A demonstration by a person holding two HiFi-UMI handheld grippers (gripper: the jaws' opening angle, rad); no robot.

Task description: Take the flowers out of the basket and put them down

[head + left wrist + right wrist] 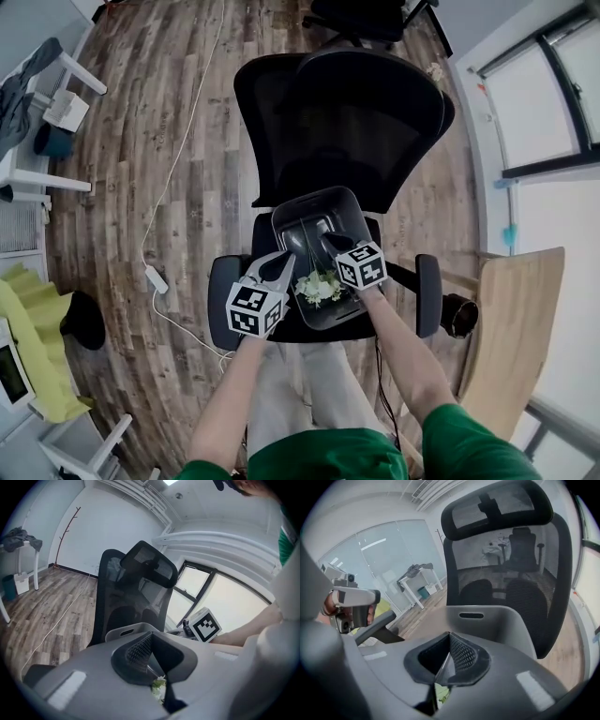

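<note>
Small white flowers (318, 286) with green stems lie at the 6 o'clock end of the grey plastic basket (314, 199) on the black mesh office chair (356, 103). The left gripper (279, 262), at their 10 o'clock, and the right gripper (330, 242), at 1 o'clock, both have jaws closed together.

The head view looks steeply down from above the person onto the black mesh-backed office chair (347, 122) and the grey plastic basket (314, 199) on its seat. The left gripper view rides low on the left claw (278, 265) and faces the chair's back and the windows. The right gripper view, on the right claw (336, 246), faces the same back from the other side. All three views share the basket rim and the backrest.
</note>
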